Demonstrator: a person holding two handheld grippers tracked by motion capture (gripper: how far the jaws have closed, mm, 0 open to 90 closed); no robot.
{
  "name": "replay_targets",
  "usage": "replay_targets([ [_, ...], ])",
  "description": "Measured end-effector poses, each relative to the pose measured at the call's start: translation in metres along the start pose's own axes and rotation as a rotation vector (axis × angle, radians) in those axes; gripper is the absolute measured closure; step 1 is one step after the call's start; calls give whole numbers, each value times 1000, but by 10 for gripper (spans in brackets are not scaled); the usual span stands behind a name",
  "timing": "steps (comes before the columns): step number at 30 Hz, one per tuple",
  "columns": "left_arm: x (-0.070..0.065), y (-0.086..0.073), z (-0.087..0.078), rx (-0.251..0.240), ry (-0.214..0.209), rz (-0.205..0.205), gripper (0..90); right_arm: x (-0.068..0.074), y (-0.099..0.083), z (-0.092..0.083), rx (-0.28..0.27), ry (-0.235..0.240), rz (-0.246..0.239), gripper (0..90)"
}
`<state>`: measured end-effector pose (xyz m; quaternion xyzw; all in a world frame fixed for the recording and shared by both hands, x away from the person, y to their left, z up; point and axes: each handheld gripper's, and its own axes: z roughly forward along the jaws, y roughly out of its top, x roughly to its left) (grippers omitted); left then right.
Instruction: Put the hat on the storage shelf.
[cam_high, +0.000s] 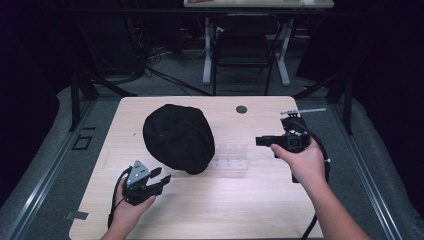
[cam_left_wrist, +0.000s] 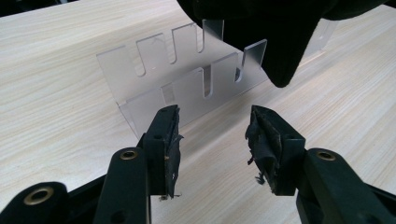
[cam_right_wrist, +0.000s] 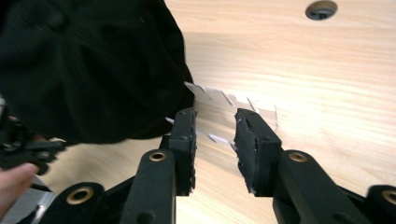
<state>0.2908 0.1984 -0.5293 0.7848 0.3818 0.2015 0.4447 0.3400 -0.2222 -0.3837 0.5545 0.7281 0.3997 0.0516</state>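
A black cap (cam_high: 177, 137) rests on the left end of a clear slotted acrylic rack (cam_high: 231, 157) in the middle of the wooden table (cam_high: 200, 210). My left gripper (cam_high: 162, 180) is held low at the front left, open, pointing right toward the cap, with nothing between its fingers. In the left gripper view the open left gripper (cam_left_wrist: 212, 140) faces the rack (cam_left_wrist: 187, 88), and the cap (cam_left_wrist: 271, 32) hangs over the rack's far end. My right gripper (cam_high: 260, 141) is to the right of the rack, open and empty. The right gripper view has the right gripper (cam_right_wrist: 215, 140) facing the cap (cam_right_wrist: 88, 65) and the rack (cam_right_wrist: 233, 100).
A round cable hole (cam_high: 241, 109) sits near the table's far edge. Behind the table stand a dark chair (cam_high: 242, 50) and a desk frame (cam_high: 285, 50) on the grey floor. Black stands flank the table's far corners.
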Motion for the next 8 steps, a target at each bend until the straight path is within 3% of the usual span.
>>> replay_targets([
  [8,-9,2,3,-24,-27,11,519,-13,-33,11,-46,-24,-11,626],
])
